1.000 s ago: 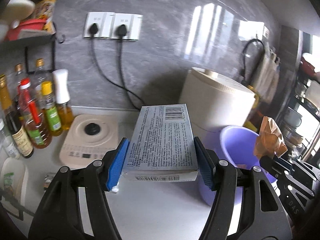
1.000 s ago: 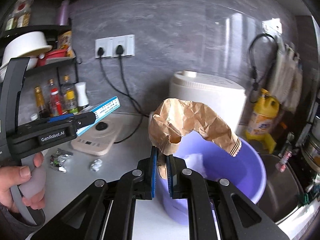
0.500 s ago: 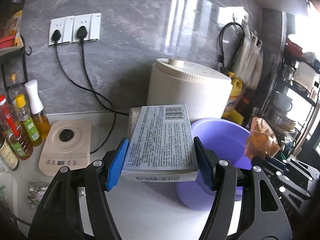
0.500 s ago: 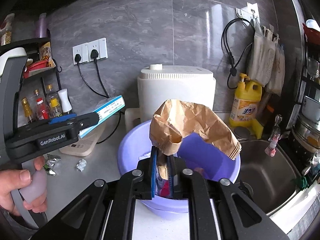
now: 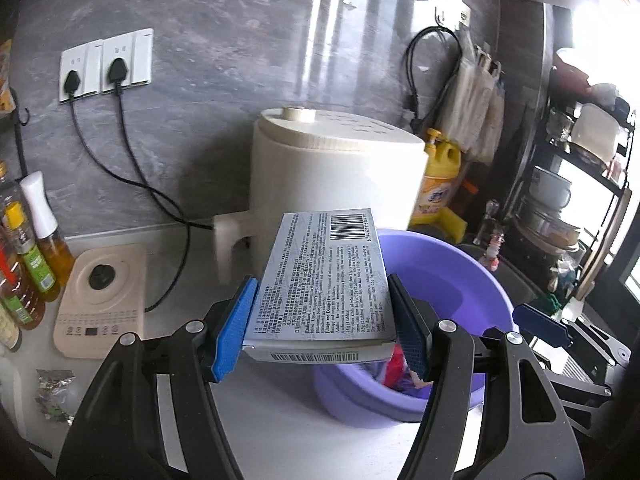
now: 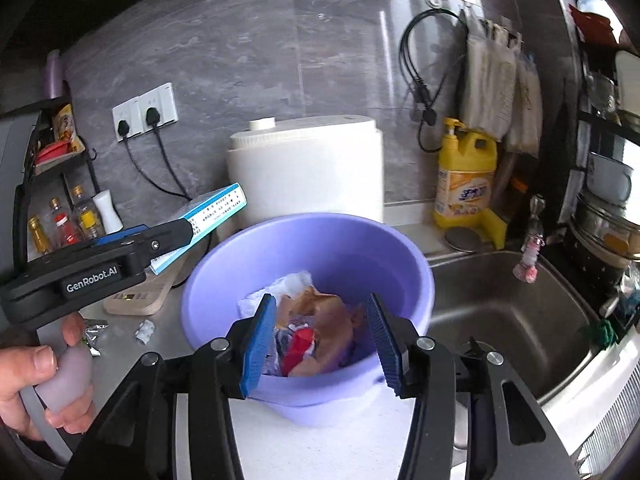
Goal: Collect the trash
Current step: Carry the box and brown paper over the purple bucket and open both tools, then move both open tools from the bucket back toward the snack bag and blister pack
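Observation:
My left gripper [image 5: 322, 328] is shut on a flat grey medicine box [image 5: 324, 280] with a barcode, held level just left of and above the purple basin [image 5: 460, 276]. It also shows in the right wrist view [image 6: 208, 216], where the box [image 6: 218, 210] sticks out toward the basin [image 6: 224, 280]. My right gripper [image 6: 320, 340] is open and empty above the basin's near rim. The crumpled brown paper bag [image 6: 328, 316] lies inside the basin on white tissue and a red wrapper.
A white cooker [image 6: 308, 168] stands behind the basin. A steel sink [image 6: 500, 308] is at the right, with yellow detergent [image 6: 466, 180]. A beige hob [image 5: 100, 300], oil bottles [image 5: 36, 264], foil scraps [image 6: 94, 334] and a paper ball [image 6: 144, 330] are at the left.
My right gripper opened and let go of the brown paper bag, which dropped into the basin. My left gripper carried the box right, toward the basin.

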`<state>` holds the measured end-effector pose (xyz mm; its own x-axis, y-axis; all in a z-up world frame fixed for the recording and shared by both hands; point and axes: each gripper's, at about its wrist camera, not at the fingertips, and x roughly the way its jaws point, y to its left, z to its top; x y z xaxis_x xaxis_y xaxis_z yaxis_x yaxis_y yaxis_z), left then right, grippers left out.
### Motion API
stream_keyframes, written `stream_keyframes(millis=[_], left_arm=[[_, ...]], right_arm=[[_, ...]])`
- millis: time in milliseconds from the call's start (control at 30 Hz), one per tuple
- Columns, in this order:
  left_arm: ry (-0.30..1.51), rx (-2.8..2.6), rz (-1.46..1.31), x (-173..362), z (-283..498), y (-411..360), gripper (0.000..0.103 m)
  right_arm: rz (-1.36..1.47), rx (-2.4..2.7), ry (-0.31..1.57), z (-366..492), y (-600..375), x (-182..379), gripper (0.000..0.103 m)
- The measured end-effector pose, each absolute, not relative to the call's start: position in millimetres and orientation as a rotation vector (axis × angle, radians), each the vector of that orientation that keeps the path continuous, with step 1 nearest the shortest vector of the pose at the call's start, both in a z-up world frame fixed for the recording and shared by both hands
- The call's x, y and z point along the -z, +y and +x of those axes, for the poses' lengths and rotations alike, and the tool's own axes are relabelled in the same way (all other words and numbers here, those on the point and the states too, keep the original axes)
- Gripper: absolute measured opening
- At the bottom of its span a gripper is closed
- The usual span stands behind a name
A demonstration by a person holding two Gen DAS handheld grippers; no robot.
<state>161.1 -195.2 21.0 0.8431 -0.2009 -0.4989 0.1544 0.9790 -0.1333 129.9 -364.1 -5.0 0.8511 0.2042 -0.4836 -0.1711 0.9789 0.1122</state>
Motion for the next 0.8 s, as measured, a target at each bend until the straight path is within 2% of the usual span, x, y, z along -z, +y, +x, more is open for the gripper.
stream_keyframes(millis=[367,433,467,667,800], left_arm=[[0.575,0.248,-0.058,-12,160,-215,0.065],[0.581,0.25,-0.06,-11,157,-214,0.075],[0.58,0.247,-0.06,-10,156,-213,0.077],[0.606,0.214,-0.064,-5,155,-201,0.077],[0.603,0.18,-0.065,-4,150,-187,0.083]], right_arm=[[0.097,-0.149,0.522,117,-385,10,0.048],[0.1,-0.146,0.527,115,-385,12,0.048],[0.1,-0.145,0.528,114,-384,12,0.048],[0.095,-0.162,0.527,114,-377,11,0.048],[0.089,-0.188,0.531,117,-367,12,0.048]])
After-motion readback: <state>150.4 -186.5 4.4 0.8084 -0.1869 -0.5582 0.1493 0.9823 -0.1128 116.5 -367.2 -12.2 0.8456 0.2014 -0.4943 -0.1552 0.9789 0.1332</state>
